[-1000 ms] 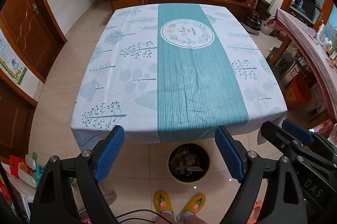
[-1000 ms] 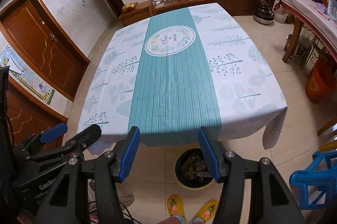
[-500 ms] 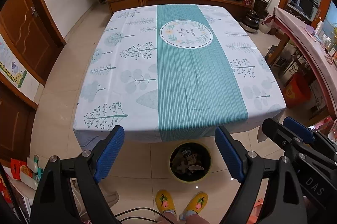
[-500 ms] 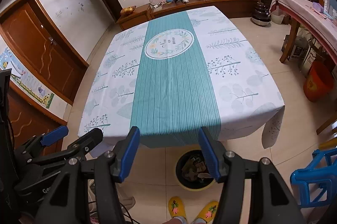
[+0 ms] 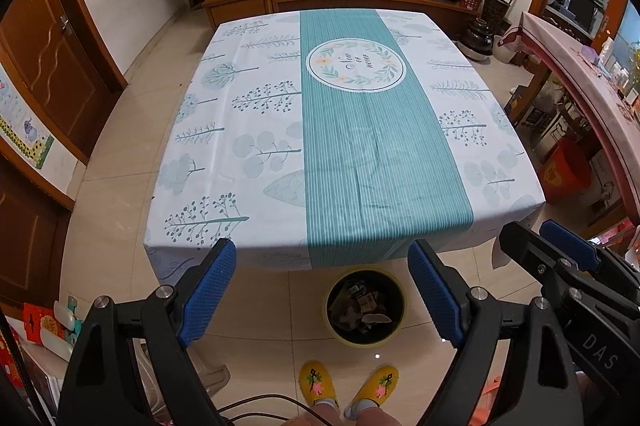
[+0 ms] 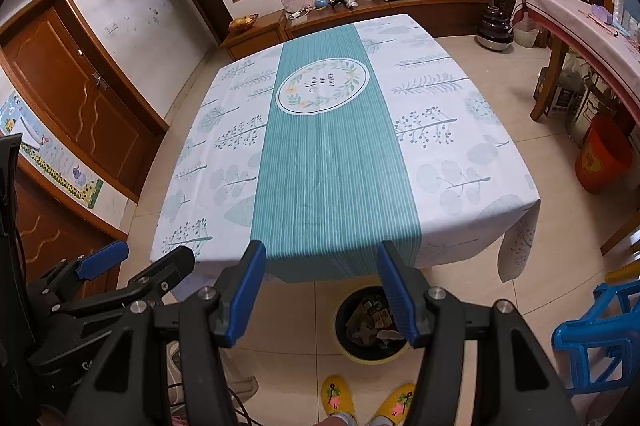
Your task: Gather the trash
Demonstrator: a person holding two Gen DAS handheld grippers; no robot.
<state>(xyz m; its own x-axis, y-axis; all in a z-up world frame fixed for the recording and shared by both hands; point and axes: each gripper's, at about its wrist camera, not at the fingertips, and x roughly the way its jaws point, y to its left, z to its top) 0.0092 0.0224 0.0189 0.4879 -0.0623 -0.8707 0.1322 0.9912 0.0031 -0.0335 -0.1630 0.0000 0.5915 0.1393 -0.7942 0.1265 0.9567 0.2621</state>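
A round black bin with a yellow rim (image 5: 365,310) stands on the floor at the table's near edge and holds several scraps of trash; it also shows in the right wrist view (image 6: 370,322). My left gripper (image 5: 322,286) is open and empty, held above the floor in front of the table. My right gripper (image 6: 322,288) is open and empty beside it. The table (image 5: 256,145) carries a white and teal leaf-print cloth, and I see no loose trash on it in either view (image 6: 460,153).
The person's yellow slippers (image 5: 348,386) stand just behind the bin. A blue plastic chair (image 6: 600,342) is at the right. An orange bucket (image 6: 604,157) and a long side table (image 6: 580,25) stand further right. Wooden doors (image 5: 44,65) line the left wall.
Both grippers have lifted and drawn back slightly, so the table looks a little smaller and more of the far wall shows. Both stay open and empty.
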